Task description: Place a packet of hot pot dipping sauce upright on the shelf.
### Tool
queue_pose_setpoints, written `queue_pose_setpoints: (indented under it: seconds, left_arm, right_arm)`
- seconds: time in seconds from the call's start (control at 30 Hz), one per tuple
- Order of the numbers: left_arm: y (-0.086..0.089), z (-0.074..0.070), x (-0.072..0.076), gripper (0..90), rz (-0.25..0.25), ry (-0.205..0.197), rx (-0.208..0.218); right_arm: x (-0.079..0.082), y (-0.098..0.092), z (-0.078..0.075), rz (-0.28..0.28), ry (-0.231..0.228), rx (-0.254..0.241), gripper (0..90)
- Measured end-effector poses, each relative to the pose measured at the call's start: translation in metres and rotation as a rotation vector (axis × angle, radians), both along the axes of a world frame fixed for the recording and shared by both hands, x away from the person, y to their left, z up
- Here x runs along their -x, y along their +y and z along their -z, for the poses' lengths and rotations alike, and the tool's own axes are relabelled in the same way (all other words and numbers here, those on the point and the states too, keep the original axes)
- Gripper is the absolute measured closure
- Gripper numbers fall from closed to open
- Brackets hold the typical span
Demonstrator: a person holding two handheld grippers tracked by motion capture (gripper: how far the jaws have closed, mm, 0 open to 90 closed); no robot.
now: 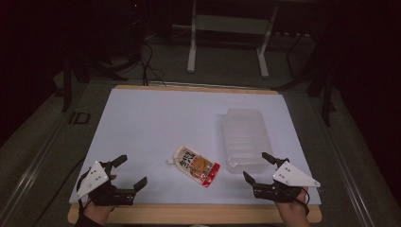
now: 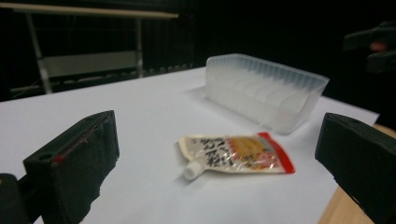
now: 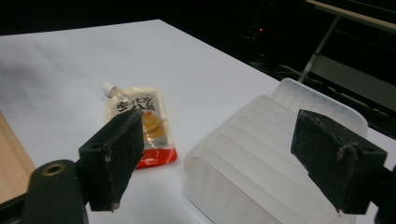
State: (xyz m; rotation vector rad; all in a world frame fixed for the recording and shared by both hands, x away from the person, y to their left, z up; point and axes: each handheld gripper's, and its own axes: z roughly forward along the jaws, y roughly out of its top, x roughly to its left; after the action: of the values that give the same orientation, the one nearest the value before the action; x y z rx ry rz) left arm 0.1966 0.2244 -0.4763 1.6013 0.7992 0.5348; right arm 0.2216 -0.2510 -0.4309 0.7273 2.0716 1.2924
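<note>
A flat spouted pouch (image 1: 196, 165) with a cream and orange label and a red bottom edge lies on the white sheet near the front middle. The pouch (image 2: 236, 154) sits ahead of my left gripper (image 2: 217, 163), its white spout toward me. To its right a clear ribbed plastic container (image 1: 244, 138) rests on the sheet. My left gripper (image 1: 133, 171) hovers open at the front left, nothing between its jaws. My right gripper (image 1: 257, 166) is open at the front right, just in front of the container (image 3: 261, 154), with the pouch (image 3: 142, 123) to its left.
The white sheet (image 1: 156, 118) covers a wooden table (image 1: 198, 215) whose front edge shows below both hands. A metal stand (image 1: 227, 42) and cables sit on the dark floor beyond the far edge.
</note>
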Motion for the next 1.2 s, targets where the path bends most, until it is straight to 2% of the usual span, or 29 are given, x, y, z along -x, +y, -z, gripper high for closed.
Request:
queue_pose_setpoints:
  seconds: [0.17, 0.3, 0.43, 0.53, 0.9, 1.07, 1.1, 1.2]
  left_arm:
    - [0.002, 0.002, -0.002, 0.1, -0.010, 0.022, -0.004]
    - [0.005, 0.002, -0.005, 0.1, -0.019, 0.051, -0.012]
    - [0.005, 0.000, -0.006, 0.1, -0.030, 0.040, -0.039]
    - [0.003, -0.001, -0.011, 0.1, -0.030, 0.041, -0.041]
    - [-0.001, -0.001, -0.026, 0.1, 0.000, 0.074, -0.043]
    - [-0.006, 0.000, -0.036, 0.2, 0.026, 0.105, -0.046]
    - [-0.007, 0.000, -0.038, 1.4, 0.044, 0.113, -0.044]
    - [-0.013, 0.000, -0.043, 2.4, 0.056, 0.114, -0.057]
  right_arm:
    - [0.002, 0.001, -0.001, -0.005, -0.012, -0.010, 11.1]
    - [0.003, 0.001, -0.002, -0.021, -0.012, -0.047, 11.0]
    - [0.006, 0.003, -0.004, -0.020, -0.030, -0.047, 11.0]
    - [0.007, 0.004, -0.005, -0.023, -0.031, -0.057, 11.1]
    - [0.008, 0.006, -0.006, -0.019, -0.016, -0.067, 13.3]
    - [0.008, 0.007, -0.005, -0.031, -0.006, -0.062, 13.3]
    - [0.008, 0.007, -0.005, -0.032, -0.005, -0.059, 13.3]
    - [0.007, 0.008, -0.005, -0.032, -0.004, -0.057, 13.3]
